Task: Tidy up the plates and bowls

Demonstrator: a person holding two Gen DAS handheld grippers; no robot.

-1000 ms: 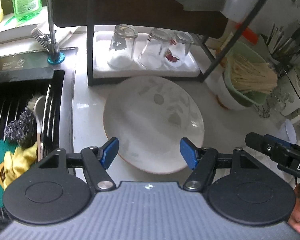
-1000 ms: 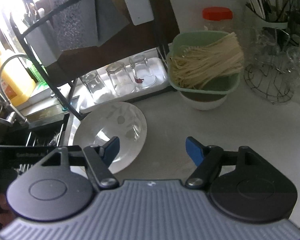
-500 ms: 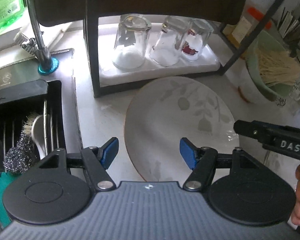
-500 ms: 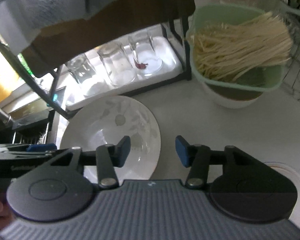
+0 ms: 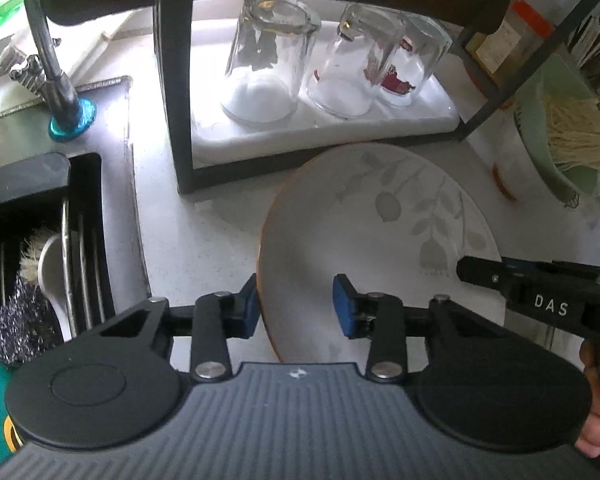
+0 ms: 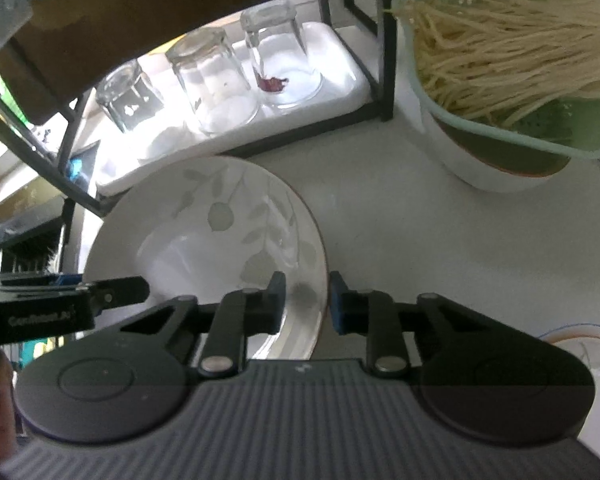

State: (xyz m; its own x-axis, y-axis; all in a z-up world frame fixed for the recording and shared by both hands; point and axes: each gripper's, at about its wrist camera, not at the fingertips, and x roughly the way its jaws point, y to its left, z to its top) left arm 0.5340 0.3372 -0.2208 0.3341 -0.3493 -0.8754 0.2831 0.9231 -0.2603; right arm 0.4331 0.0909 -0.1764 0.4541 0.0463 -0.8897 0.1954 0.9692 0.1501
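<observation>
A white plate with a grey leaf pattern and a thin brown rim lies on the pale counter in front of the glass rack. My left gripper straddles its left rim, one blue pad outside the edge and the other over the plate's face; its jaws are closing and a gap shows on the inner side. My right gripper straddles the right rim of the plate the same way, jaws closing, a sliver of plate still bare beside the inner pad. Each gripper shows at the edge of the other's view.
A black rack behind the plate holds three upturned glasses on a white tray. The sink with a wire drainer, scourer and spoon lies left. A green colander of noodles sits on a white bowl. Another small dish lies right.
Both grippers have come down and in toward the plate, which now sits between each pair of fingers. Both pairs of jaws have narrowed, the right pair more.
</observation>
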